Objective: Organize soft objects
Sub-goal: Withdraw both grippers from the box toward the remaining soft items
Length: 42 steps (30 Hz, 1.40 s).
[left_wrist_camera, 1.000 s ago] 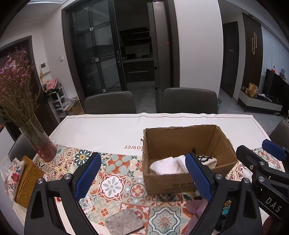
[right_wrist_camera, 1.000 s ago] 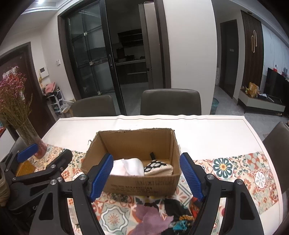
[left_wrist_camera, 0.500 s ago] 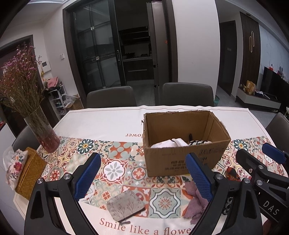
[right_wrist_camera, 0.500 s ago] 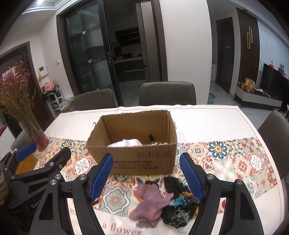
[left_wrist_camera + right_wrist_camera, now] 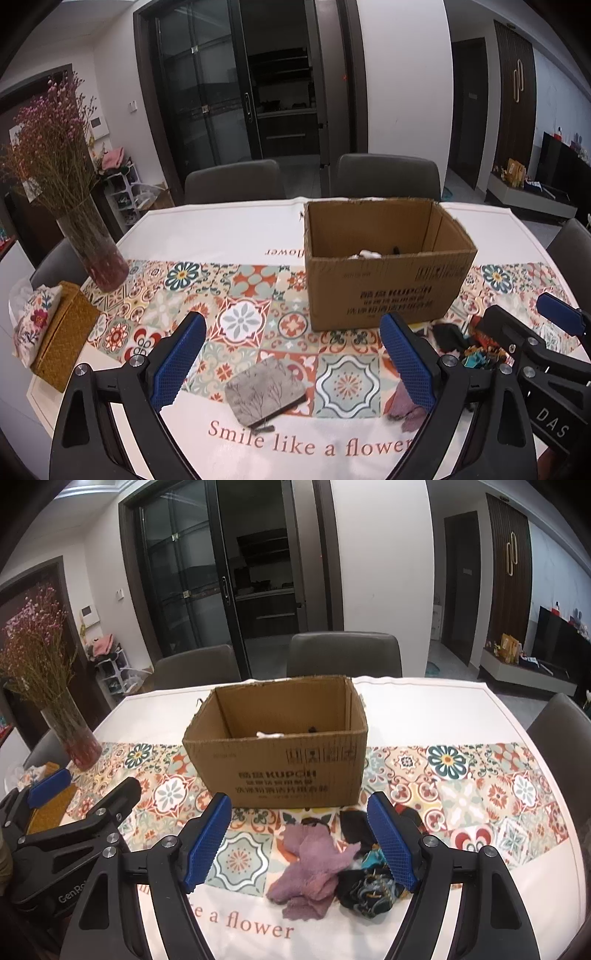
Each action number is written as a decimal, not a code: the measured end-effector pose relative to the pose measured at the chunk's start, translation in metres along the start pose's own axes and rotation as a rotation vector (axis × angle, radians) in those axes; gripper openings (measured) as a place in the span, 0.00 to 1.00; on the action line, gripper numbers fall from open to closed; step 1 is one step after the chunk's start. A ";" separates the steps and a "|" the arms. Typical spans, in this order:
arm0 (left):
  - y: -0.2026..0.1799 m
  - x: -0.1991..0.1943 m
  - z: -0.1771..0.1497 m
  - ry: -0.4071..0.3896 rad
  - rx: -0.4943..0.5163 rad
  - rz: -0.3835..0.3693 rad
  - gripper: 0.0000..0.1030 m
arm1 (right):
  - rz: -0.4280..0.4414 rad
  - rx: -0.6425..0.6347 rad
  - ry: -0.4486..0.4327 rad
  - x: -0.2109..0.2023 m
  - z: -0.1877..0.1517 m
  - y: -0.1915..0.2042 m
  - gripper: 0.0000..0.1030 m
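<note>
Both grippers hung level above the near edge of the table, pointing toward the far side. The left gripper had its blue fingers spread wide with nothing between them, over a grey pouch lying flat on the patterned cloth. The right gripper was equally wide and empty, framing a crumpled purple cloth and, touching its right side, a dark patterned cloth. Just beyond these stood the open cardboard box, upright, a white item barely showing over its near wall. A vase of dried flowers stood far left.
</note>
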<state>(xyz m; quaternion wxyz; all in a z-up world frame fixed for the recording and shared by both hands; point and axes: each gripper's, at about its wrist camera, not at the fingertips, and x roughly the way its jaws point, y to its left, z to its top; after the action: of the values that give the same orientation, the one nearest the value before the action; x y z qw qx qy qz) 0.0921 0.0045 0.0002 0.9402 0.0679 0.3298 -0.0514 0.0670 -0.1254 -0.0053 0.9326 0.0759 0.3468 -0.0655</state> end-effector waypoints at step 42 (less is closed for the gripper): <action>-0.014 0.073 -0.100 0.112 0.062 0.046 0.93 | -0.041 -0.014 0.136 0.080 -0.099 -0.009 0.74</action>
<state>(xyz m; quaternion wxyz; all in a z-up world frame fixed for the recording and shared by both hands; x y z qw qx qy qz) 0.0860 0.0030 -0.1244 0.9185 0.1072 0.3788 -0.0363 0.0624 -0.1216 -0.1330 0.9057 0.0668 0.4114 -0.0769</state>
